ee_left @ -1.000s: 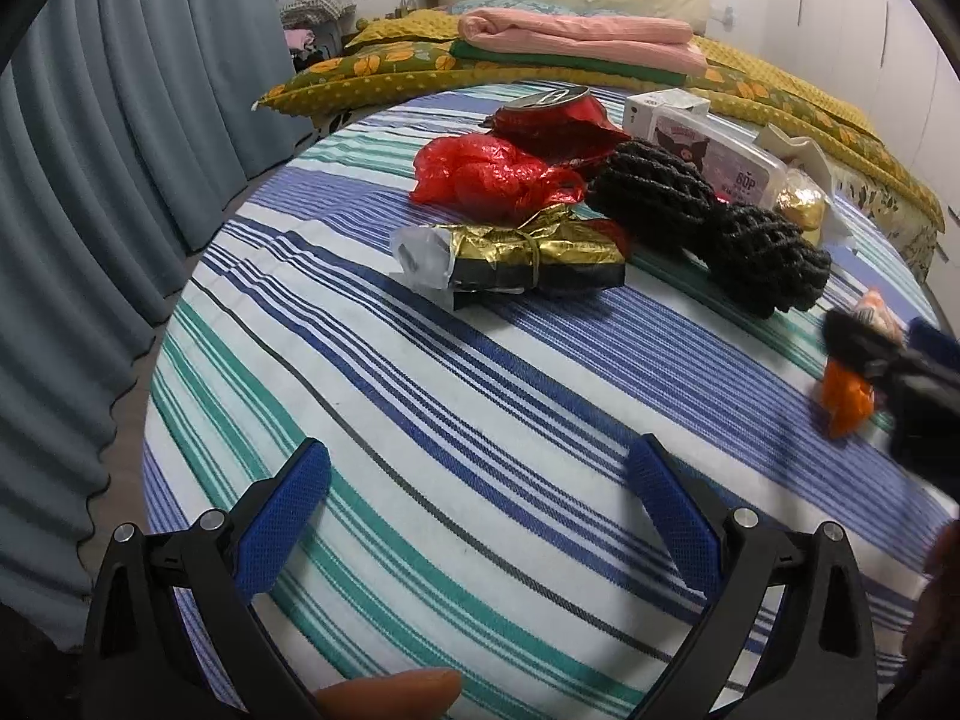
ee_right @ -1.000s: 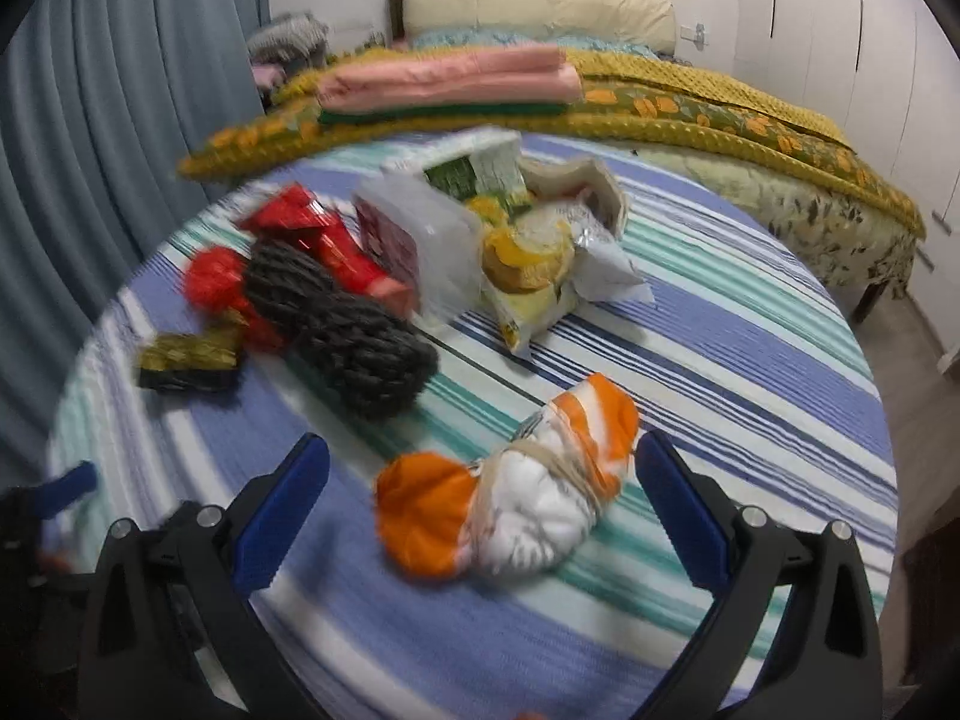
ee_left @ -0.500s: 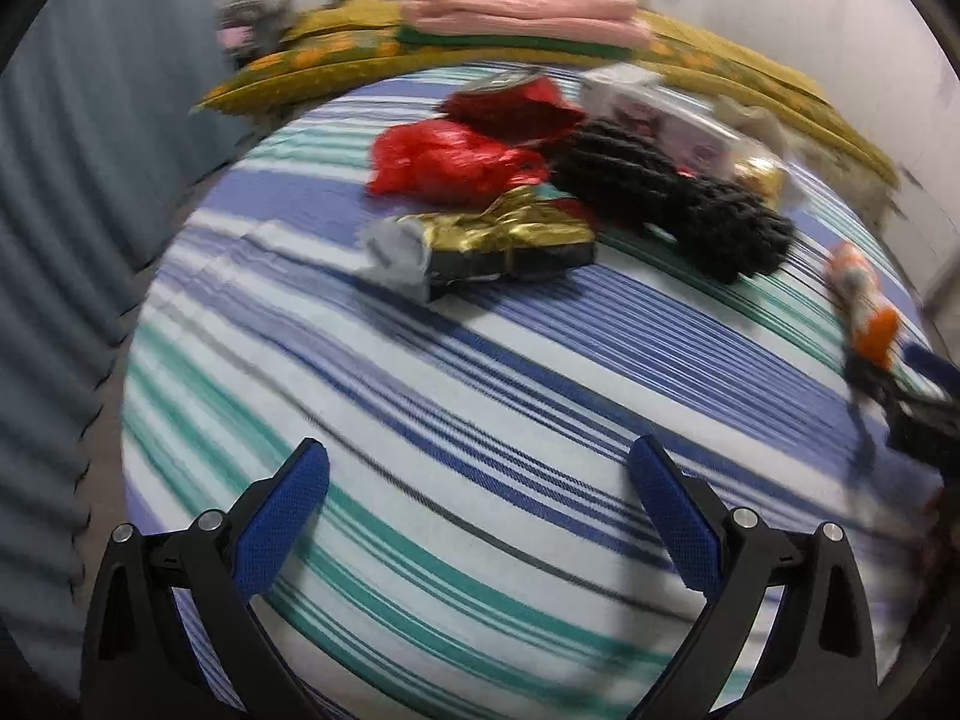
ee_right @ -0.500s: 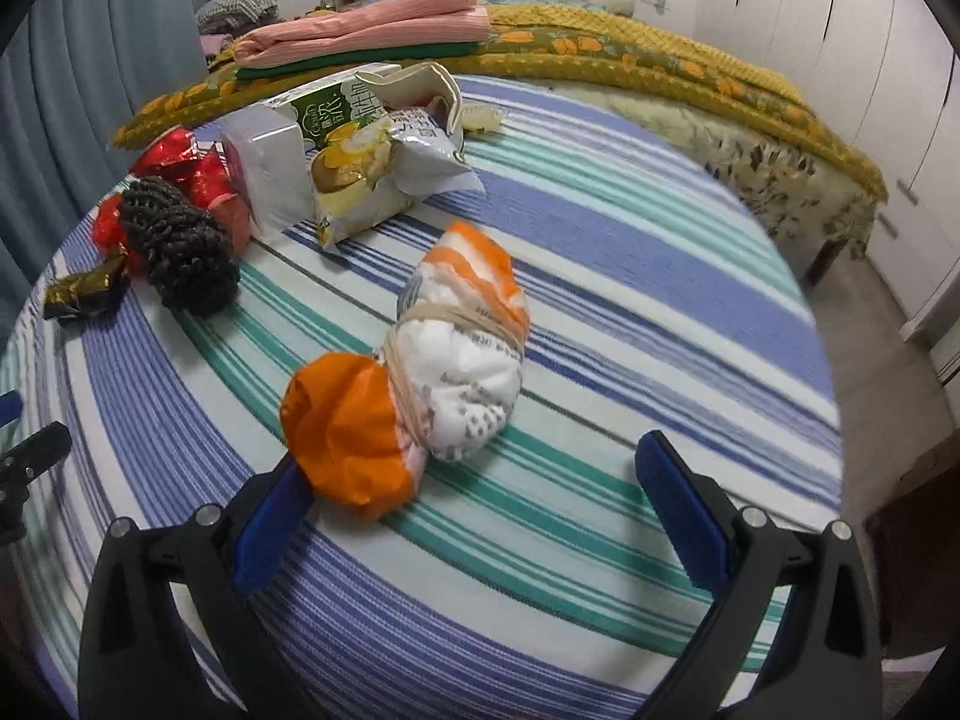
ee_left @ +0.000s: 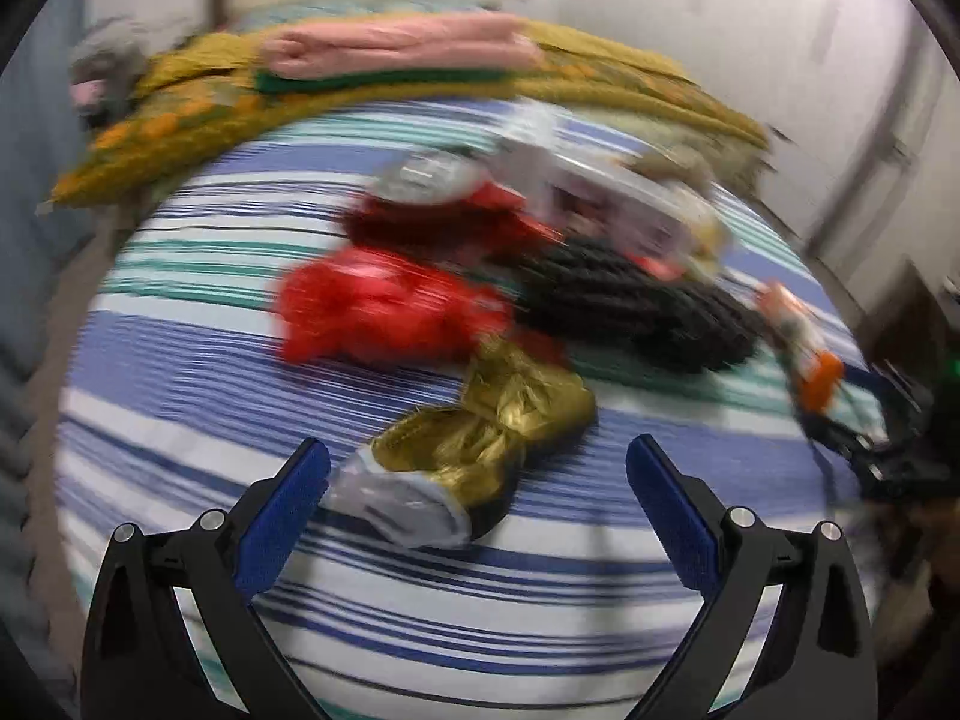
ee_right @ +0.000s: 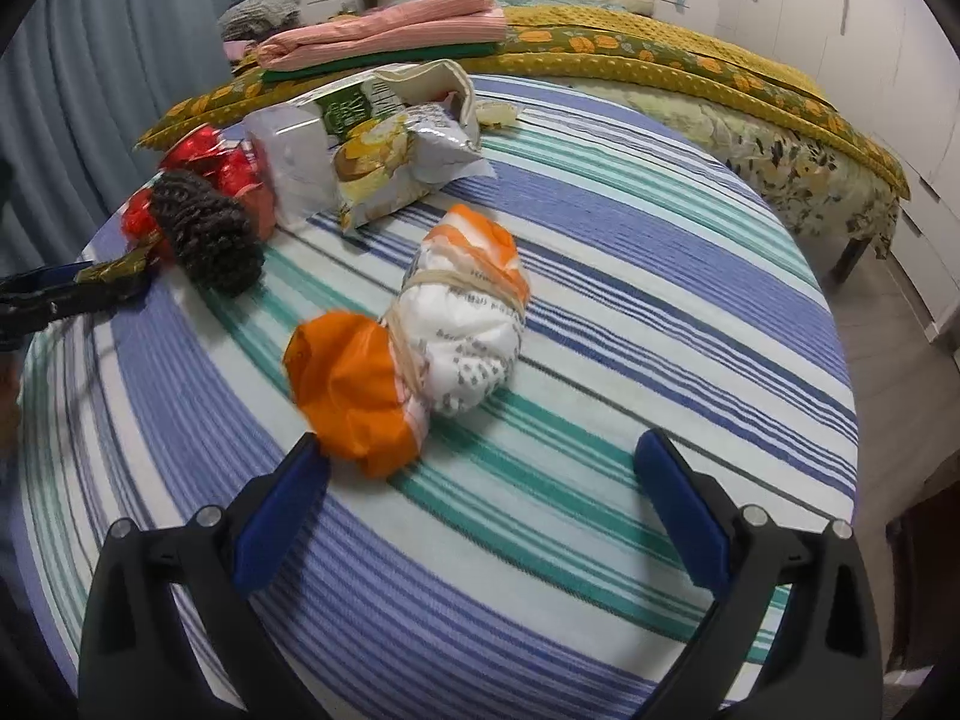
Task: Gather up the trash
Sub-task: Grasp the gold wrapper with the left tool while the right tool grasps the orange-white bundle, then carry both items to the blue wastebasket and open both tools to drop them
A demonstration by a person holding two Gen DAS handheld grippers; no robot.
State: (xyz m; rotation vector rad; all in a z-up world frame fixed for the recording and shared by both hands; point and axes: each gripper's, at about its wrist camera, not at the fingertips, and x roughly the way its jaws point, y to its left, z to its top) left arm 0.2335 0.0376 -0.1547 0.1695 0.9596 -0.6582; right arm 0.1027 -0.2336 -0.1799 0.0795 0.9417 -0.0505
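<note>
Trash lies on a round table with a striped cloth. A crumpled gold and silver wrapper sits just ahead of my open left gripper, its silver end between the blue pads. Behind it are a red bag, black netting and a clear box. An orange and white tied bag lies just ahead of my open right gripper, its orange end near the left pad. The left wrist view is blurred.
A chip bag, a white plastic box and a red wrapper crowd the table's far left. A bed with a yellow cover and folded pink cloth stands behind. Blue curtains hang left.
My left gripper has moved forward and swung right up to the gold wrapper. My right gripper has closed in on the orange and white bag. Both stay open.
</note>
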